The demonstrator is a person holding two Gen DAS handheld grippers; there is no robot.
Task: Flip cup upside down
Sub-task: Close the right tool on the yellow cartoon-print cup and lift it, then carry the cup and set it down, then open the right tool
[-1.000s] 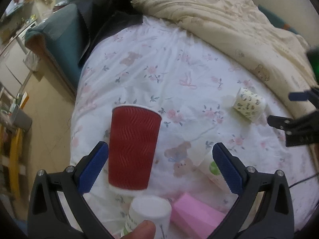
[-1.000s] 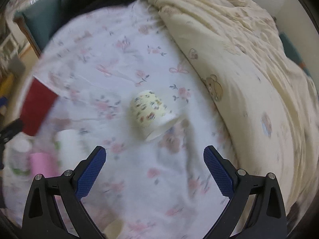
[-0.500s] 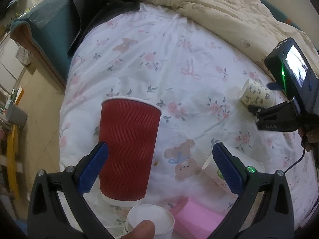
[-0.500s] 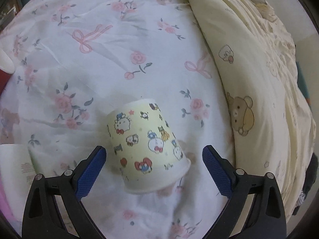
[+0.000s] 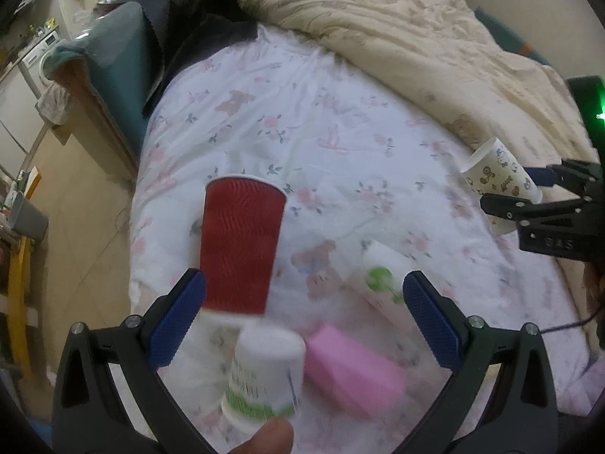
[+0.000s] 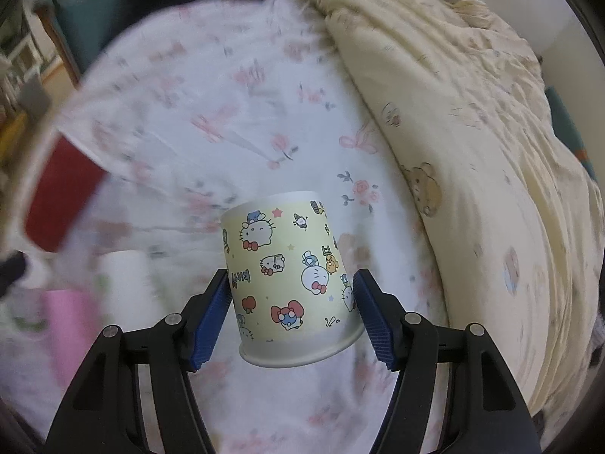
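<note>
- The bed (image 5: 340, 121) has bare flowered sheet across its middle; a cream quilt (image 6: 472, 113) heaps along its right edge, and the left edge drops to the floor.
- Only the left view shows the red cup (image 5: 242, 246), near the left edge, well apart from the cartoon cup (image 6: 291, 283).
- The right gripper (image 6: 293, 314) clamps the cartoon cup, rim nearest the camera; its print reads "Kitty".
- The left gripper (image 5: 302, 317) gapes wide, holding nothing.

Left gripper (image 5: 302, 314) open; red cup (image 5: 240, 244) upright; right gripper (image 5: 529, 193) grips cartoon cup (image 5: 495, 178).
</note>
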